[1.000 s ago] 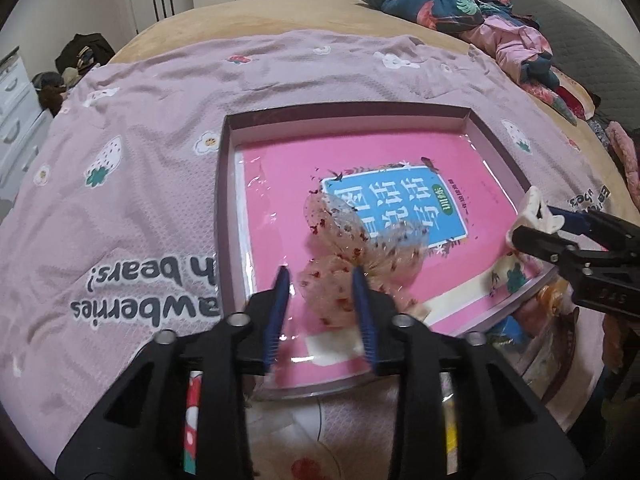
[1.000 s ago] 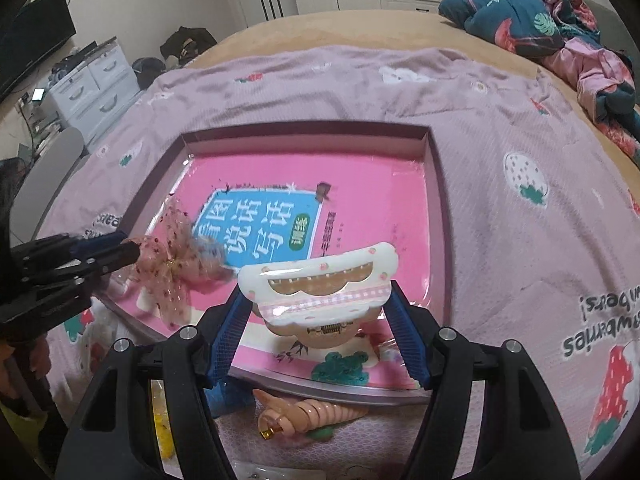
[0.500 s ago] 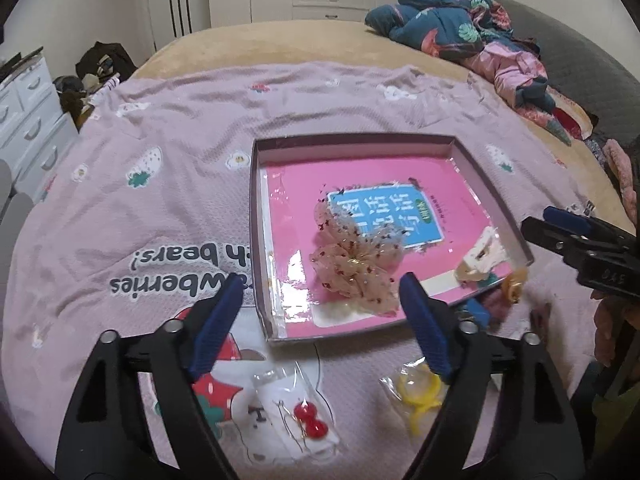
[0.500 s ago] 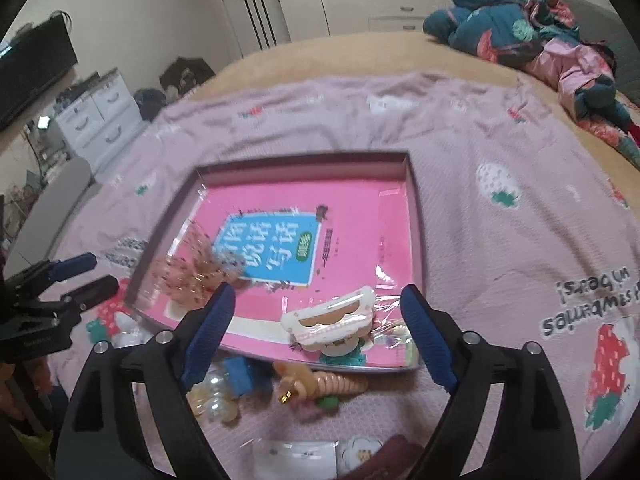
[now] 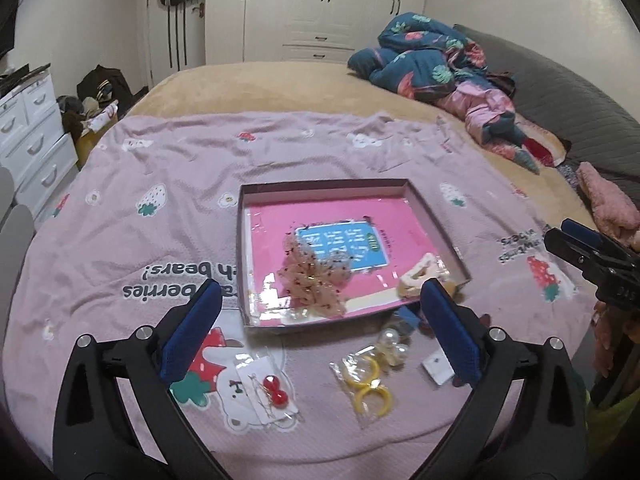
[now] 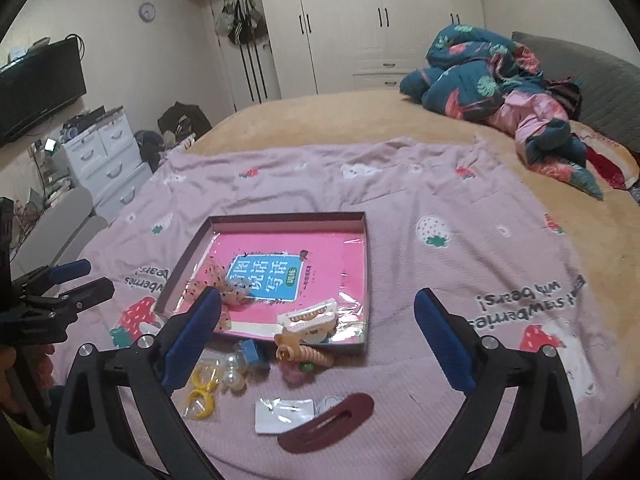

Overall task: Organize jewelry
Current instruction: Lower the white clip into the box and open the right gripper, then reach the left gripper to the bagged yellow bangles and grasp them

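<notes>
A shallow box (image 5: 328,187) (image 6: 288,218) with a pink book in it lies on the purple blanket. In it are a tulle bow (image 5: 316,276) (image 6: 224,288) and a cream hair claw (image 5: 418,276) (image 6: 310,314). My left gripper (image 5: 320,332) is open and empty, raised in front of the box. My right gripper (image 6: 320,336) is open and empty, also in front of the box. Loose items lie before the box: yellow hoops (image 5: 366,384) (image 6: 202,390), red bead earrings (image 5: 274,390), pearl clips (image 5: 390,342) (image 6: 232,374), a beige claw clip (image 6: 302,352), a maroon clip (image 6: 326,426).
A small white card (image 5: 438,366) and a plastic packet (image 6: 284,416) lie near the blanket's front edge. A heap of quilts and clothes (image 5: 436,64) (image 6: 492,76) sits at the far right of the bed. White drawers (image 6: 104,152) stand to the left.
My left gripper let go of the tulle bow and my right let go of the cream claw, both left in the box. Both grippers opened wide and pulled back and up.
</notes>
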`<state>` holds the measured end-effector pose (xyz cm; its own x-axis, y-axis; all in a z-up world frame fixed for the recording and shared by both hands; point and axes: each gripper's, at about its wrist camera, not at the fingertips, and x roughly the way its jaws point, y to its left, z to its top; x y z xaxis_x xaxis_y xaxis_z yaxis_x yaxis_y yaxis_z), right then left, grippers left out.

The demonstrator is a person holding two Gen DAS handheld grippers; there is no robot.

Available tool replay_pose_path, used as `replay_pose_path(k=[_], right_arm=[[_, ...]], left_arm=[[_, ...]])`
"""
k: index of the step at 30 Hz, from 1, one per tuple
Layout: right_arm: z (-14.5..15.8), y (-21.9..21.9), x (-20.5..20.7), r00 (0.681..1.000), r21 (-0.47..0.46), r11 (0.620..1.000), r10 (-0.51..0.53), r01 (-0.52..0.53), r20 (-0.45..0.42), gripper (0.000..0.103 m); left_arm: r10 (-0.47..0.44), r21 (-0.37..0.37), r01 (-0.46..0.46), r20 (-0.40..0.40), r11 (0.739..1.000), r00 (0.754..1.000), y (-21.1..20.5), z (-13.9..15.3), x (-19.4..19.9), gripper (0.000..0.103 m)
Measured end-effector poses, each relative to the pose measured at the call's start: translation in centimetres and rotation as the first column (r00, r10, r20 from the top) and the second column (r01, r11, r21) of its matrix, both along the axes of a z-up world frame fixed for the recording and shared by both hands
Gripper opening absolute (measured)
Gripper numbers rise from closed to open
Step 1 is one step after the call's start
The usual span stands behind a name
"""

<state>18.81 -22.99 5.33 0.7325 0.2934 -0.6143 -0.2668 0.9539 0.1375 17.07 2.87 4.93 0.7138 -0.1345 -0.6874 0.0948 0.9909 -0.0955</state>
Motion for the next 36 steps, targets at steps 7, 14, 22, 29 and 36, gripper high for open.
replay_pose_path(k=[7, 14, 22, 29, 36], right_arm=[[1.8, -1.5, -3.6, 0.999, -0.001, 1.000, -0.014, 0.015, 0.050, 0.098], [1.7, -2.0, -6.6, 0.998, -0.027, 1.000, -0.010, 0.012, 0.066, 0.098], [0.2, -1.9, -8.9, 0.999, -0.038, 0.999, 0.008, -0.006, 0.053, 0.098], [-2.1, -1.6, -10.0, 0.999, -0.057, 0.998, 0.039, -0.038, 0.013, 0.098], [-4.2, -1.6, -10.4, 0.998, -0.064, 0.996, 0.055, -0.057, -0.028, 0.098]], left_arm=[[-0.035, 0.009, 0.035, 0.036, 0.999, 0.999, -1.4, 1.0, -2.2, 0.093], [-0.055, 0.011, 0.055, 0.034, 0.998, 0.998, -2.3, 0.4, -4.0, 0.094], [-0.076, 0.024, 0.076, 0.000, 0.997, 0.997, -3.4, -1.4, -5.8, 0.094], [-0.083, 0.038, 0.084, -0.024, 0.996, 0.996, -3.9, -2.7, -6.8, 0.094], [-0.077, 0.053, 0.080, -0.067, 0.995, 0.995, -3.8, -4.6, -7.5, 0.094]])
